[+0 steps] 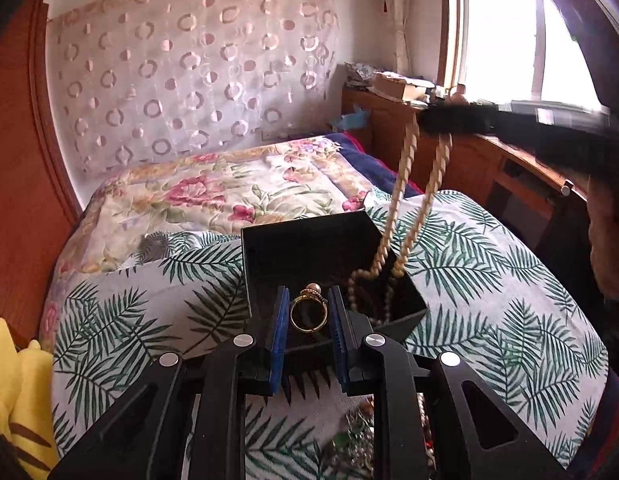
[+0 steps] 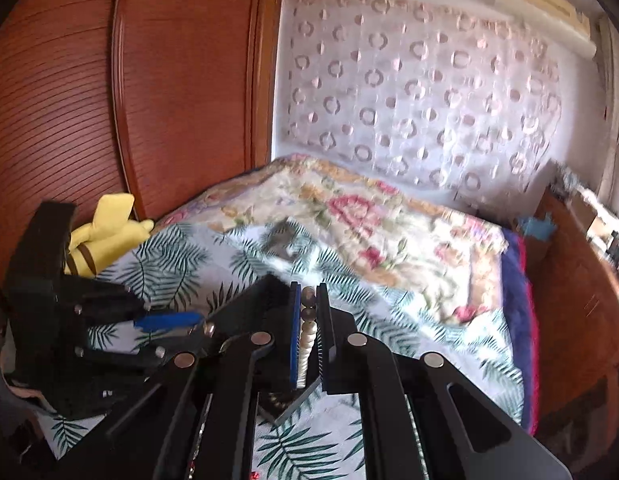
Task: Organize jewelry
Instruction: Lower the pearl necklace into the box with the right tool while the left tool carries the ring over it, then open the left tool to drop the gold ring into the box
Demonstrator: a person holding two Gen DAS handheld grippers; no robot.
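Observation:
My left gripper (image 1: 308, 312) is shut on a gold ring with a pearl (image 1: 308, 312), holding it over the open black jewelry box (image 1: 309, 240) on the bed. My right gripper (image 2: 308, 304) is shut on a cream bead necklace (image 2: 307, 340). In the left wrist view the right gripper (image 1: 437, 122) sits up right, and the necklace (image 1: 405, 184) hangs from it in two strands down into the box's right side. In the right wrist view the left gripper (image 2: 169, 320) shows at the left, and part of the box (image 2: 285, 404) shows below.
The box rests on a palm-leaf sheet (image 1: 489, 280) over a floral quilt (image 1: 229, 188). More tangled jewelry (image 1: 349, 440) lies under my left gripper. A yellow plush toy (image 2: 105, 232) lies by the wooden headboard (image 2: 149, 80). A wooden desk (image 1: 509, 160) stands by the window.

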